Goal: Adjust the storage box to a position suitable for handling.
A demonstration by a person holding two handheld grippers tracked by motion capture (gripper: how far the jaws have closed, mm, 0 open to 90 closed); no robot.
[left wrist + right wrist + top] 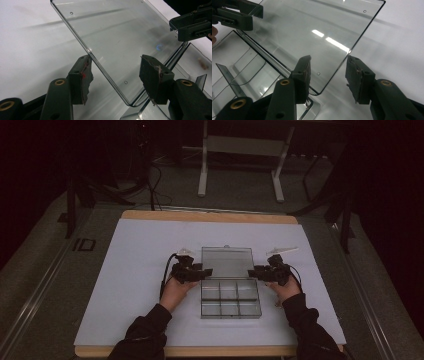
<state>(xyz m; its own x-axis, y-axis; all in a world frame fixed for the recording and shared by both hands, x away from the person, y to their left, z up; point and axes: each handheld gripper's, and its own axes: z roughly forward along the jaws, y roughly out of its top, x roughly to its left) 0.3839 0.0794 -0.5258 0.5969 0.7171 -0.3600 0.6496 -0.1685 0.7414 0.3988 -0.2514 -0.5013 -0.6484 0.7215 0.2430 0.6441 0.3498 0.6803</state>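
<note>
A clear plastic compartment box (231, 316) lies opened on the white mat, its lid (226, 262) folded back flat away from the person. My left gripper (206, 272) is at the lid's left side near the hinge. In the left gripper view the lid's edge (105, 71) runs between the open left gripper (117, 77) pads, with neither pad pressing it. My right gripper (253, 272) mirrors this at the right side. The lid's corner (322, 90) sits inside the open right gripper (329, 77), with gaps on both sides. The compartments (239, 75) look empty.
The white mat (140, 270) covers a wooden table (200, 215). A metal table frame (202, 170) and cables stand on the dark floor beyond. Each gripper view shows the other gripper farther off: right gripper (192, 25), left gripper (237, 15).
</note>
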